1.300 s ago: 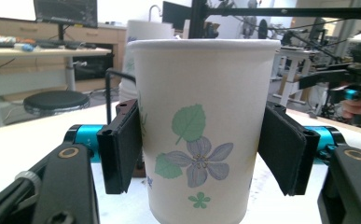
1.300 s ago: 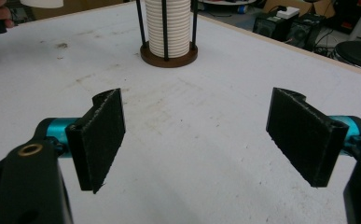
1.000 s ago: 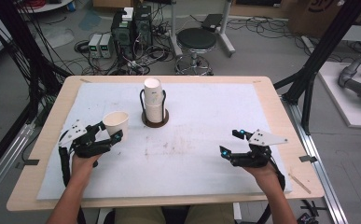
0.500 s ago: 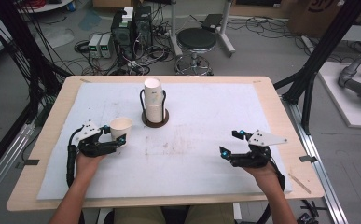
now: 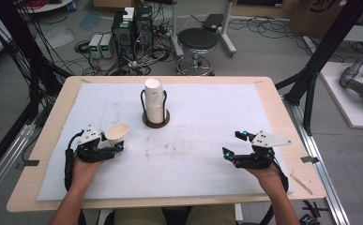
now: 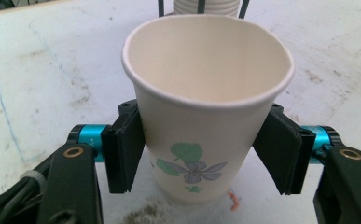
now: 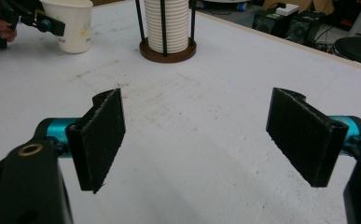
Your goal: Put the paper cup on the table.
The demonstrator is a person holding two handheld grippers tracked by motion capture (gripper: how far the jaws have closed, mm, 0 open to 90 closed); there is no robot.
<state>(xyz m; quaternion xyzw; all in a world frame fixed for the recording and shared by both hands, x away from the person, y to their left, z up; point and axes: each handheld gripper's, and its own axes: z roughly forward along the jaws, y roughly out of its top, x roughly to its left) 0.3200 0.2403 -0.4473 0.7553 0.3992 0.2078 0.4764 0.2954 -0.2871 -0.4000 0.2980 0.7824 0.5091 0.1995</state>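
A white paper cup [image 5: 117, 133] with a flower print [image 6: 206, 116] stands upright on the white mat, open end up. My left gripper [image 5: 113, 140] holds it low on its sides, one black pad on each side [image 6: 204, 154]. The right gripper view has the cup [image 7: 73, 28] and the left gripper [image 7: 43, 21] at its far left. My right gripper [image 5: 232, 144] rests near the table's front right, jaws wide open with nothing between them [image 7: 197, 135]. A stack of white cups [image 5: 154, 101] stands in a black wire holder on a round brown base at the back middle.
The white mat [image 5: 207, 117] covers most of the wooden table [image 5: 273, 93] and is scuffed in the middle. The cup stack [image 7: 166, 23] is just behind the held cup [image 6: 206, 5]. A stool [image 5: 197, 40], cables and electronics boxes [image 5: 132, 23] sit on the floor beyond the table.
My left gripper carried the paper cup right and toward the front, and lowered it to the mat. The right gripper stayed where it was, open.
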